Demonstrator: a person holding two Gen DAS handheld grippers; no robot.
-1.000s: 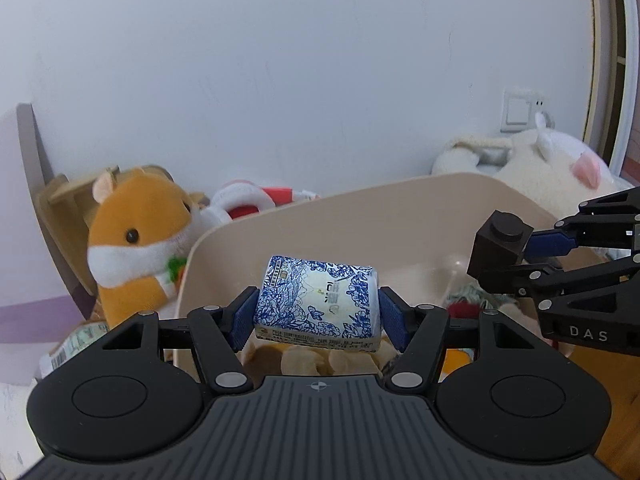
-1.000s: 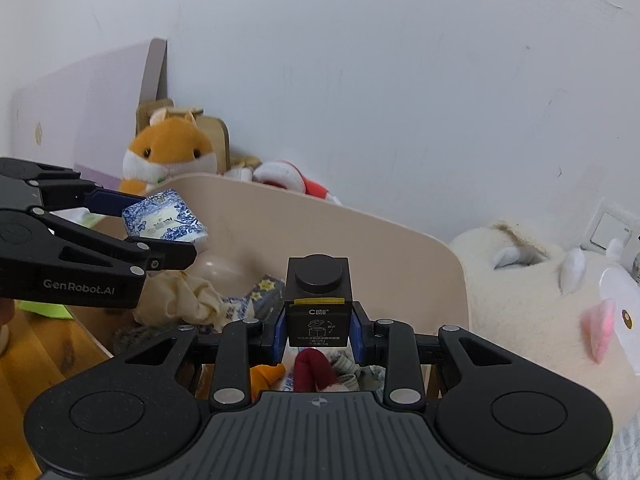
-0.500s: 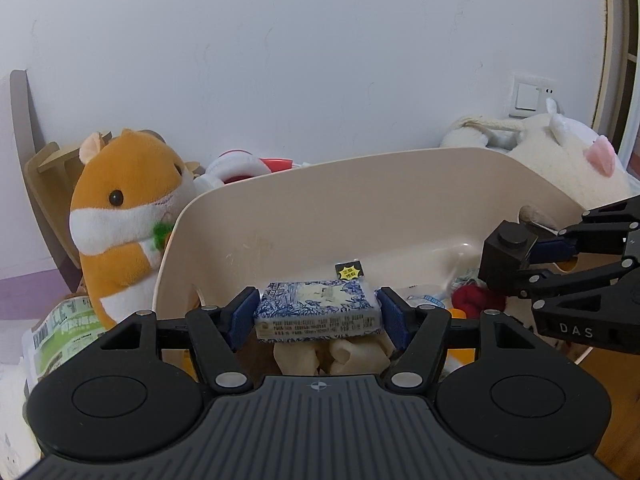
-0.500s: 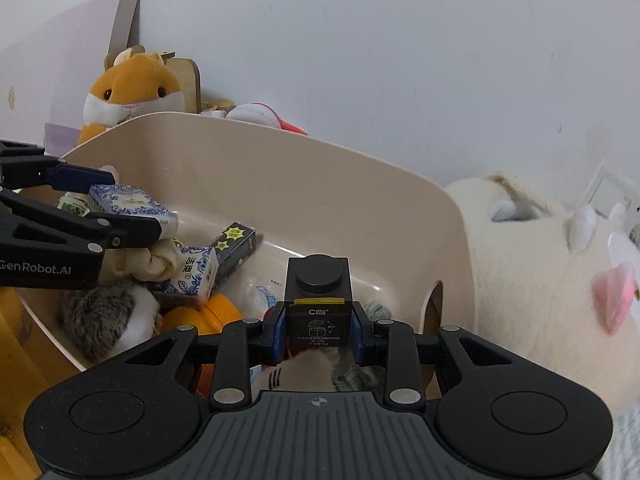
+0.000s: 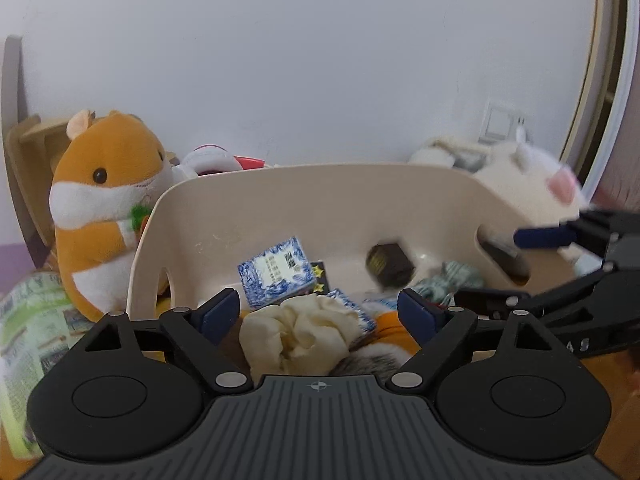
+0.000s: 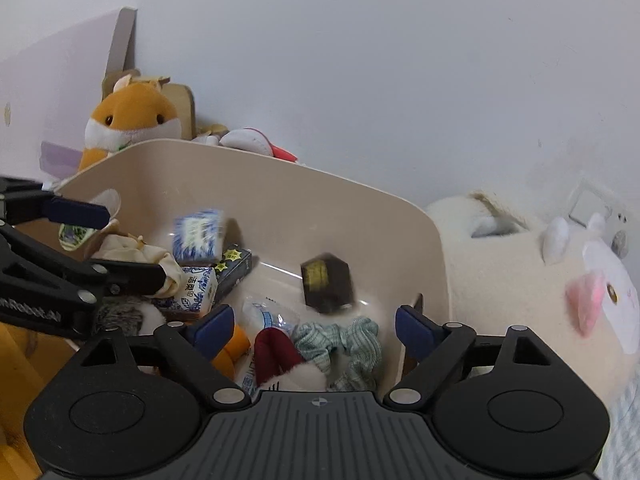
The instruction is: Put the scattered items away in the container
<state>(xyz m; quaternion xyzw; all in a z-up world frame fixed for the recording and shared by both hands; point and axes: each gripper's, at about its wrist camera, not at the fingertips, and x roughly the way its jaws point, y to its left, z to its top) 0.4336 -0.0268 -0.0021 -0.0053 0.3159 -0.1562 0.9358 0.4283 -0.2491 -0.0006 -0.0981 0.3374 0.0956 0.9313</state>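
1. Left hand-held gripper (image 5: 318, 312): jaws spread wide and empty. Half a second ago they clamped the blue-and-white patterned carton (image 5: 276, 276); it is now free, tilted and slightly blurred, inside the beige plastic tub (image 5: 320, 184) above the crumpled cream cloth (image 5: 296, 332).
2. Right hand-held gripper (image 6: 314, 326): jaws likewise parted with nothing between them. The small black box (image 6: 326, 282) it held is released and motion-blurred, apparently mid-fall over the tub floor, above the green striped scrunchie (image 6: 348, 344).
3. Meaning: both items count as delivered once they settle; both tools are judged free for another pick.
4. Tub contents also visible: a second patterned carton (image 6: 196, 290) and a dark star-marked box (image 6: 234, 266).
5. Outside the tub: orange hamster plush (image 5: 100, 208) and white plush (image 6: 560, 272); whether these belong to the scattered items cannot be told.
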